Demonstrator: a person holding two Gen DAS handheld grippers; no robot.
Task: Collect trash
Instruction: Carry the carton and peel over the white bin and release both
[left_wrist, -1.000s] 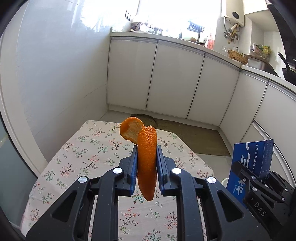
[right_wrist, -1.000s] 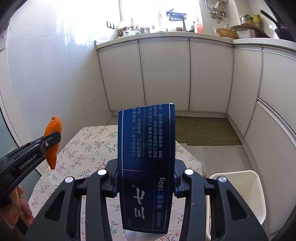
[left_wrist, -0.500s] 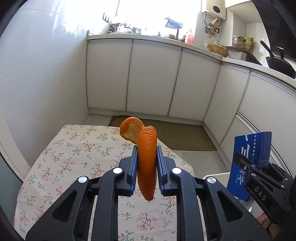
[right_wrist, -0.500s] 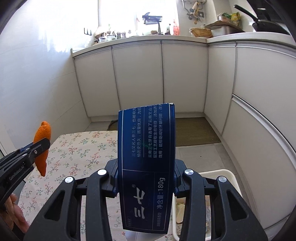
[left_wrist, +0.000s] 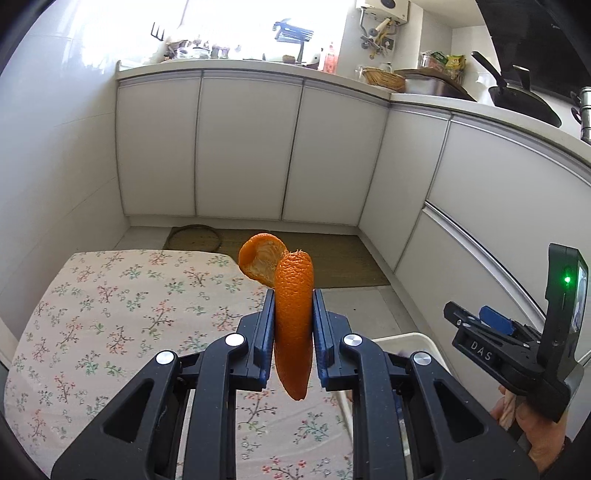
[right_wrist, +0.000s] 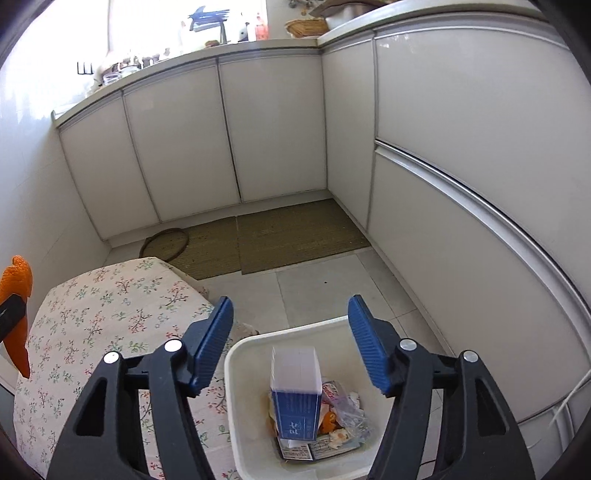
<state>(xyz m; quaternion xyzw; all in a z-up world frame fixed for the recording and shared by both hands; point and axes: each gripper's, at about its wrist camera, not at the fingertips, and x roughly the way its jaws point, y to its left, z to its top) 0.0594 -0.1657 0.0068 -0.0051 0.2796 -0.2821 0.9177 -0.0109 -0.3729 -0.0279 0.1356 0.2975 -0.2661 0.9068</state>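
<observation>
1. The orange peel (left_wrist: 293, 325) was judged light, limp and slightly springy, best pinched mid-strip, as the left gripper (left_wrist: 293, 330) had it, its fingers closed on the peel above the floral counter's (left_wrist: 110, 317) right edge.
2. It looked like a curled strip, pebbled bright orange outside, pale pith inside (the upper end folded over).
3. The right gripper (right_wrist: 291, 345) hung with fingers spread wide and empty over the white bin (right_wrist: 243, 406), where a blue carton (right_wrist: 295, 410) stood among wrappers.
</observation>
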